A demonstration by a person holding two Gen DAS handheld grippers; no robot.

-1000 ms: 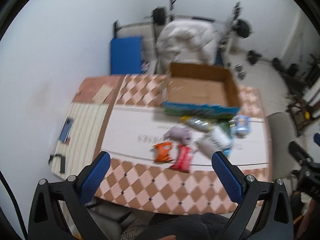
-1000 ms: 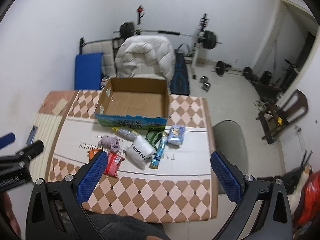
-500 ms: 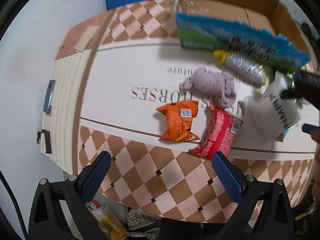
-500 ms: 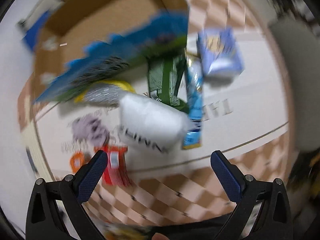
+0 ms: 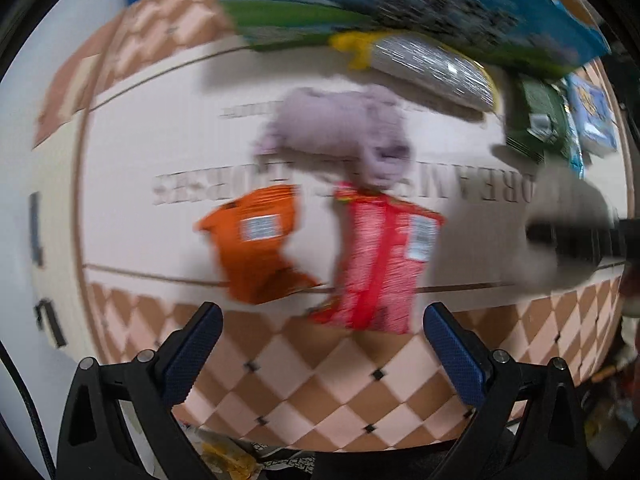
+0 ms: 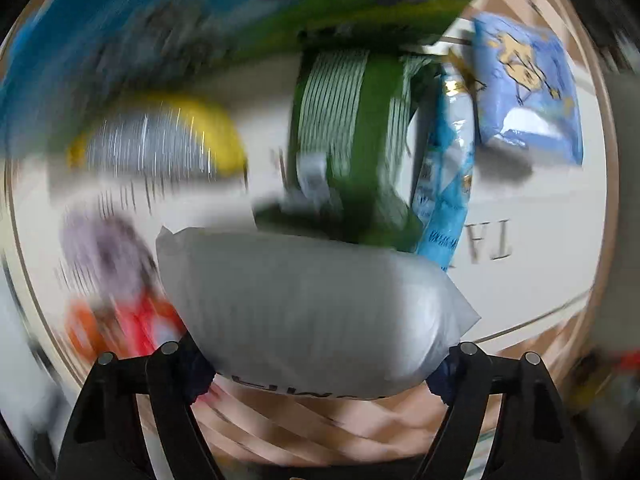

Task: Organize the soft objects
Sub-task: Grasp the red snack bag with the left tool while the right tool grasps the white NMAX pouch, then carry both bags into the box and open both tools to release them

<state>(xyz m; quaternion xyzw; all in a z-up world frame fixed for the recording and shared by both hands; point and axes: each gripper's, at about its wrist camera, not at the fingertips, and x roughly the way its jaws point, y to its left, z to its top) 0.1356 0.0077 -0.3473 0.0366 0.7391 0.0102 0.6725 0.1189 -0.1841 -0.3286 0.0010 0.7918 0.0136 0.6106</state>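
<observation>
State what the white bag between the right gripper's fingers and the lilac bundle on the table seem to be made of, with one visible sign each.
White bag: probably thin plastic film, satin-glossy; it looks smooth, puffed and slightly translucent. Lilac bundle: likely matte knit or fleece fabric; it lies crumpled in soft folds without shine, though blur hides its weave.

The surface (image 5: 120, 152) is a table covered by a cloth with a pale middle panel bearing grey printed letters and a border of brown and peach diamonds along the near edge. On the pale panel lie an orange snack packet (image 5: 256, 248) and, just beside it, a red packet (image 5: 380, 268) whose lower end reaches the diamond border. A crumpled lilac cloth (image 5: 340, 128) sits beyond them, touching the red packet's top. Farther back a silver and yellow bag (image 5: 428, 68) lies against a printed cardboard box (image 5: 400, 4). To the right are a green packet (image 6: 348, 136), a slim blue wrapper (image 6: 444, 184) and a light blue pouch (image 6: 524, 88). A white bag (image 6: 312, 308) fills the near middle of the right wrist view; whether it rests on the cloth is unclear.
</observation>
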